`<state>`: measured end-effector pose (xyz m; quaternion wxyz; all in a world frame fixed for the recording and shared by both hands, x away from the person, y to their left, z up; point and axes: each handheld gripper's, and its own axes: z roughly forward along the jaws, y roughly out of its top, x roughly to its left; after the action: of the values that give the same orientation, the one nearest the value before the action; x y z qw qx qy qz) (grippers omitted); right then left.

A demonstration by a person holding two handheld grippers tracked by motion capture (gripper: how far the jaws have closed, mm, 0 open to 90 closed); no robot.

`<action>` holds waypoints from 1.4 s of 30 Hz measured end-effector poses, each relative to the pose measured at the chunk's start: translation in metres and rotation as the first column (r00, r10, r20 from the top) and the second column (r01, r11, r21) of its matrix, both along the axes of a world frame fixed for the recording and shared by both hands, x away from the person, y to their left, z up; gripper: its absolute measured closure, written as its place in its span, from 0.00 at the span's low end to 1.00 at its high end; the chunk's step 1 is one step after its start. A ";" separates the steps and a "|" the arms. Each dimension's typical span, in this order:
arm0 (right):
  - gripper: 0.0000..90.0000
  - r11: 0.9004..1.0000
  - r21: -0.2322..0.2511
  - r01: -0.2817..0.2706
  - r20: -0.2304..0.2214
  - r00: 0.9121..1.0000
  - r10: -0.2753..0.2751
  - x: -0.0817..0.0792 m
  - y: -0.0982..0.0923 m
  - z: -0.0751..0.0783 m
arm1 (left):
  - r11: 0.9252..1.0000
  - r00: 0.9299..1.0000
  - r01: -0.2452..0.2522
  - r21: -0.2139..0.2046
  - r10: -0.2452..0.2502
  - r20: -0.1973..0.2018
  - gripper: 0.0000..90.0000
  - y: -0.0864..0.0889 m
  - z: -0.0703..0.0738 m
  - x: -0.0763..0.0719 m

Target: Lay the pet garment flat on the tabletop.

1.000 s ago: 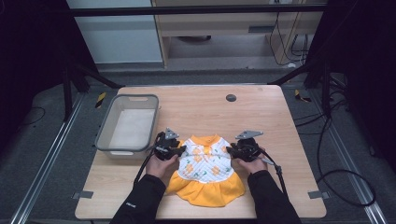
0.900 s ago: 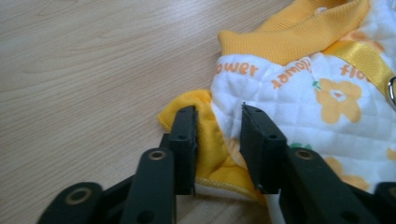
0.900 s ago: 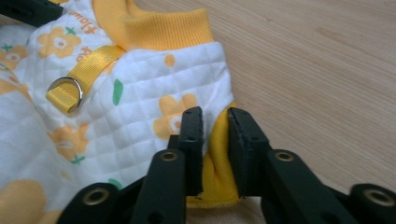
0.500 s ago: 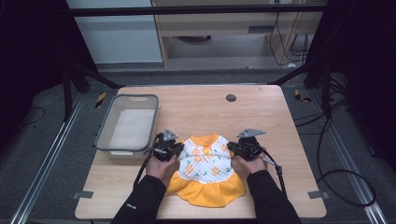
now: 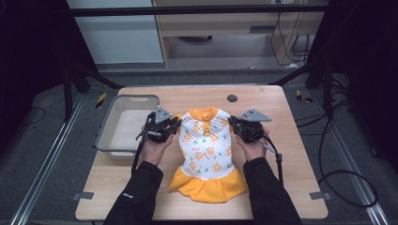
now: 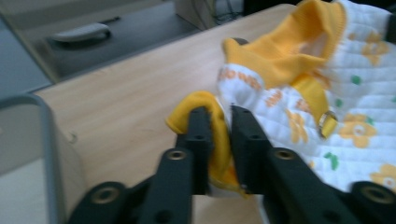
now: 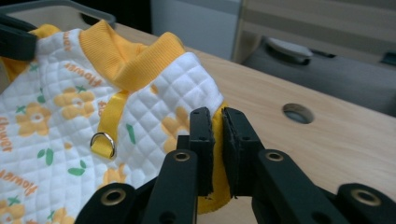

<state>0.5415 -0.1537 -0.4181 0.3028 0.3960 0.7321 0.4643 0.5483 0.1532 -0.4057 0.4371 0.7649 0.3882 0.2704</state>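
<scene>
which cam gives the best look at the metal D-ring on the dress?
The right gripper view: the D-ring hangs close and sharp on its yellow strap against the dress. The left gripper view shows the ring too, but blurred. In the high view it is too small to make out on the dress.
</scene>
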 end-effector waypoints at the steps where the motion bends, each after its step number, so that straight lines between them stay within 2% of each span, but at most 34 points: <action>1: 0.83 1.000 -0.006 0.014 -0.007 1.000 -0.014 0.002 0.001 -0.001 | 0.999 0.999 -0.041 -0.013 0.041 -0.019 0.63 0.001 0.001 0.008; 2: 0.79 0.999 -0.018 0.028 -0.017 0.999 -0.028 0.005 0.001 -0.002 | 0.998 0.997 -0.061 -0.032 0.060 -0.042 0.58 0.003 0.001 0.011; 3: 0.79 0.999 -0.018 0.028 -0.017 0.999 -0.028 0.005 0.001 -0.002 | 0.998 0.997 -0.061 -0.032 0.060 -0.042 0.54 0.003 0.001 0.011; 4: 0.76 0.999 -0.021 0.031 -0.029 0.999 -0.032 0.007 -0.001 -0.004 | 0.995 0.995 -0.073 -0.070 0.067 -0.077 0.52 0.010 0.001 0.012; 6: 0.72 1.000 -0.008 0.011 -0.038 0.999 -0.011 0.003 -0.005 -0.004 | 0.994 0.994 -0.076 -0.075 0.070 -0.078 0.51 0.017 0.001 0.008; 8: 0.70 1.000 -0.013 -0.003 -0.050 0.999 0.003 -0.003 -0.009 -0.004 | 0.994 0.993 -0.071 -0.084 0.062 -0.102 0.51 0.023 0.000 0.003; 10: 0.69 1.000 -0.014 -0.020 -0.060 0.998 0.019 -0.008 -0.013 -0.003 | 0.995 0.993 -0.060 -0.079 0.051 -0.104 0.51 0.029 0.001 -0.004; 12: 0.68 0.999 -0.014 -0.034 -0.070 0.997 0.033 -0.016 -0.018 -0.001 | 0.996 0.994 -0.034 -0.078 0.026 -0.105 0.50 0.033 0.002 -0.014; 13: 0.68 0.999 -0.010 -0.045 -0.075 0.996 0.044 -0.021 -0.020 0.000 | 0.996 0.994 -0.034 -0.078 0.026 -0.105 0.50 0.033 0.002 -0.014; 14: 0.68 0.998 -0.007 -0.056 -0.080 0.995 0.055 -0.025 -0.022 0.000 | 0.997 0.994 -0.011 -0.071 0.003 -0.107 0.50 0.036 0.002 -0.025; 16: 0.68 0.997 -0.010 -0.070 -0.094 0.993 0.069 -0.036 -0.025 0.001 | 0.998 0.994 0.020 -0.063 -0.027 -0.108 0.50 0.038 0.002 -0.038; 17: 0.68 0.997 -0.010 -0.070 -0.094 0.993 0.069 -0.036 -0.025 0.001 | 0.998 0.994 0.020 -0.063 -0.027 -0.108 0.51 0.038 0.002 -0.038; 20: 0.69 0.995 0.008 -0.100 -0.117 0.988 0.100 -0.053 -0.029 -0.002 | 0.996 0.991 0.071 -0.053 -0.077 -0.111 0.51 0.040 -0.003 -0.059; 21: 0.69 0.994 0.013 -0.110 -0.133 0.985 0.111 -0.064 -0.030 -0.006 | 0.996 0.990 0.081 -0.042 -0.086 -0.111 0.53 0.041 -0.006 -0.065; 22: 0.69 0.993 0.015 -0.115 -0.136 0.984 0.116 -0.068 -0.030 -0.008 | 0.995 0.988 0.096 -0.022 -0.098 -0.116 0.53 0.042 -0.011 -0.074; 26: 0.69 0.991 0.020 -0.131 -0.167 0.977 0.132 -0.081 -0.031 -0.018 | 0.993 0.982 0.117 -0.009 -0.117 -0.148 0.57 0.044 -0.022 -0.087; 27: 0.69 0.990 0.019 -0.139 -0.177 0.974 0.140 -0.086 -0.031 -0.024 | 0.992 0.980 0.124 -0.004 -0.123 -0.155 0.58 0.044 -0.025 -0.091; 28: 0.69 0.989 0.017 -0.150 -0.204 0.967 0.150 -0.092 -0.029 -0.033 | 0.991 0.976 0.136 0.006 -0.133 -0.170 0.60 0.044 -0.032 -0.097; 30: 0.69 0.988 0.013 -0.156 -0.206 0.966 0.155 -0.094 -0.029 -0.036 | 0.989 0.974 0.144 0.016 -0.139 -0.178 0.60 0.043 -0.036 -0.099; 32: 0.69 0.986 0.004 -0.166 -0.236 0.958 0.162 -0.097 -0.029 -0.044 | 0.987 0.968 0.157 0.017 -0.151 -0.201 0.62 0.041 -0.045 -0.103; 34: 0.69 0.986 -0.002 -0.165 -0.252 0.955 0.159 -0.100 -0.029 -0.050 | 0.986 0.962 0.168 0.024 -0.158 -0.221 0.63 0.039 -0.051 -0.104; 35: 0.69 0.985 -0.003 -0.173 -0.275 0.947 0.166 -0.102 -0.028 -0.056 | 0.984 0.957 0.177 0.023 -0.167 -0.236 0.65 0.037 -0.055 -0.104; 36: 0.69 0.984 -0.009 -0.179 -0.284 0.944 0.169 -0.102 -0.028 -0.059 | 0.983 0.954 0.183 0.021 -0.172 -0.243 0.66 0.036 -0.058 -0.104; 37: 0.69 0.983 -0.023 -0.184 -0.289 0.942 0.170 -0.103 -0.027 -0.061 | 0.983 0.954 0.183 0.021 -0.172 -0.243 0.66 0.036 -0.058 -0.104; 38: 0.69 0.982 -0.029 -0.185 -0.302 0.939 0.168 -0.104 -0.027 -0.063 | 0.980 0.949 0.198 0.029 -0.184 -0.255 0.66 0.031 -0.062 -0.106; 39: 0.69 0.982 -0.029 -0.185 -0.302 0.939 0.168 -0.104 -0.027 -0.063 | 0.980 0.949 0.198 0.029 -0.184 -0.255 0.67 0.031 -0.062 -0.106; 42: 0.70 0.980 -0.041 -0.193 -0.339 0.925 0.168 -0.106 -0.025 -0.072 | 0.972 0.942 0.226 0.064 -0.201 -0.269 0.68 0.023 -0.068 -0.110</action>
<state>0.4353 -0.1792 -0.4901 0.1446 0.3883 0.8228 0.3889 0.4381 0.1763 -0.4733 0.3727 0.8510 0.3440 0.1363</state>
